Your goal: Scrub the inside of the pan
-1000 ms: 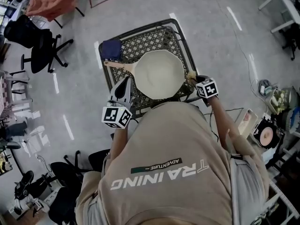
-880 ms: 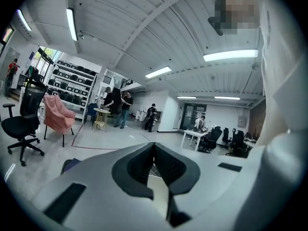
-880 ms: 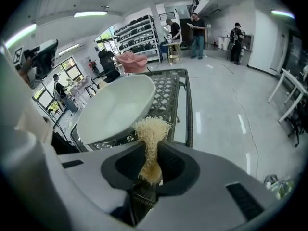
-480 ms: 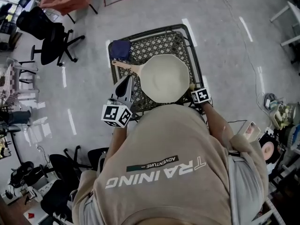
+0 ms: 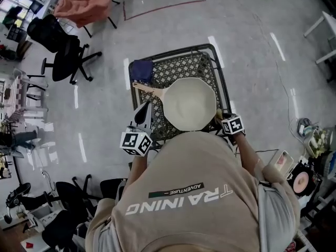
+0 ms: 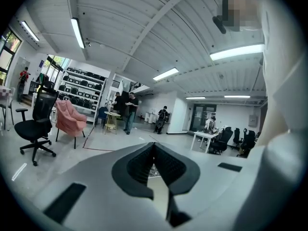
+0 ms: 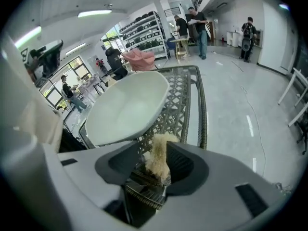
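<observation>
Grey floor [image 5: 252,46] all round, with a black office chair [image 5: 68,56] off at 10 o'clock in the head view. Person [image 5: 194,193] in a beige shirt fills the lower frame, bent over a dark lattice surface [image 5: 212,49]. Cream pan [image 5: 190,104] sits on the lattice toward the surface's near, 5 o'clock side, open side up, inside bare and pale; its handle [image 5: 149,90] runs out toward 10 o'clock. Left hand-held gripper [image 5: 144,113] is at the pan's 8 o'clock, just beside the handle and pointing nearly level; in its own view the jaw tips meet and nothing is gripped [image 6: 154,146]. Right hand-held gripper [image 5: 218,118] is at the pan's 4 o'clock by the surface's edge, pitched steeply down. Its jaws have just been opening and now stand wide [image 7: 153,146]. A tan fibrous scrubber [image 7: 158,155] stands upright between them, leaning on the right-hand pad with a clear gap to the other, just outside the pan's rim. Dark blue cloth [image 5: 140,70] is bunched at the surface's 10 o'clock corner, apart from the pan.
</observation>
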Demonstrator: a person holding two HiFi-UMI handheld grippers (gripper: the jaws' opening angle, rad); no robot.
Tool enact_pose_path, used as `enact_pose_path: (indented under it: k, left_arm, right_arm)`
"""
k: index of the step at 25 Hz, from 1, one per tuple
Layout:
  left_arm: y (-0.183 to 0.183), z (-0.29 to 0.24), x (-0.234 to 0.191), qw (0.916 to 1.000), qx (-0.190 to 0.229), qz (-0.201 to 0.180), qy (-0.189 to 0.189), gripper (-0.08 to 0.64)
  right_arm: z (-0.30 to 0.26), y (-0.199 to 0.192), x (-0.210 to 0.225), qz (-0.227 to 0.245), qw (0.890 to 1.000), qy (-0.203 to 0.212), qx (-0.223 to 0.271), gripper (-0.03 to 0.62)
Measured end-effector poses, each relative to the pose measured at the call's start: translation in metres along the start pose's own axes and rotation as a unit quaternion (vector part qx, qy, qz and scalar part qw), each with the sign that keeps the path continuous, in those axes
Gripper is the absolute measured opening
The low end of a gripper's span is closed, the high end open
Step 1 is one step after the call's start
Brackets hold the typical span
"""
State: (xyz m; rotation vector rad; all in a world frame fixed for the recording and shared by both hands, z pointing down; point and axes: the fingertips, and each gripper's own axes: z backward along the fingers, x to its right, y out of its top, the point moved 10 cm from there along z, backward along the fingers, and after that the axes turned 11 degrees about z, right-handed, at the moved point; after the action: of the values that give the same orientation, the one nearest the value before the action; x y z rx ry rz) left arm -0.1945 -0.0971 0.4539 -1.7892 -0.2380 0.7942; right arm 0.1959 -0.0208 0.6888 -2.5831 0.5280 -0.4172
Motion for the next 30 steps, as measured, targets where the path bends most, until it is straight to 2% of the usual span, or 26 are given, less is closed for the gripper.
enact_pose_path:
  k: [4,6,8,10,14,17,19,22,26,28,30]
  left_arm:
    - [-0.002,-0.013,-0.001,0.9998,-0.009,-0.002,-0.017,0.018]
    - [0.000,-0.019,0.000,0.9996,-0.010,-0.004,-0.028,0.018]
    - [0.003,-0.023,0.000,0.9992,-0.011,-0.009,-0.038,0.018]
    - [0.008,-0.030,0.000,0.9986,-0.007,-0.020,-0.049,0.018]
    - [0.023,-0.046,0.000,0.9973,0.009,-0.037,-0.062,0.018]
    - [0.043,-0.049,0.007,0.9956,0.030,-0.049,-0.075,0.018]
    - [0.057,-0.050,0.013,0.9939,0.046,-0.059,-0.081,0.018]
    - [0.073,-0.048,0.023,0.9913,0.073,-0.068,-0.085,0.018]
    - [0.088,-0.042,0.034,0.9890,0.091,-0.075,-0.090,0.018]
    - [0.094,-0.039,0.037,0.9884,0.096,-0.075,-0.091,0.018]
    - [0.099,-0.036,0.041,0.9880,0.100,-0.076,-0.090,0.018]
  right_arm:
    - [0.031,0.028,-0.006,0.018,0.998,-0.005,0.068,0.187]
    - [0.051,0.054,-0.012,0.022,0.992,0.002,0.127,0.141]
    - [0.073,0.088,-0.023,0.036,0.979,0.028,0.198,0.070]
    - [0.090,0.129,-0.036,0.067,0.958,0.057,0.275,0.038]
    - [0.114,0.199,-0.058,0.139,0.899,0.105,0.401,0.024]
    - [0.143,0.243,-0.073,0.149,0.856,0.137,0.476,0.020]
    - [0.166,0.269,-0.081,0.150,0.840,0.149,0.501,0.020]
    - [0.190,0.298,-0.088,0.171,0.836,0.137,0.502,0.017]
    - [0.202,0.312,-0.101,0.215,0.819,0.136,0.515,0.017]
    - [0.202,0.314,-0.107,0.236,0.821,0.130,0.503,0.017]
    - [0.199,0.313,-0.110,0.254,0.828,0.121,0.485,0.017]
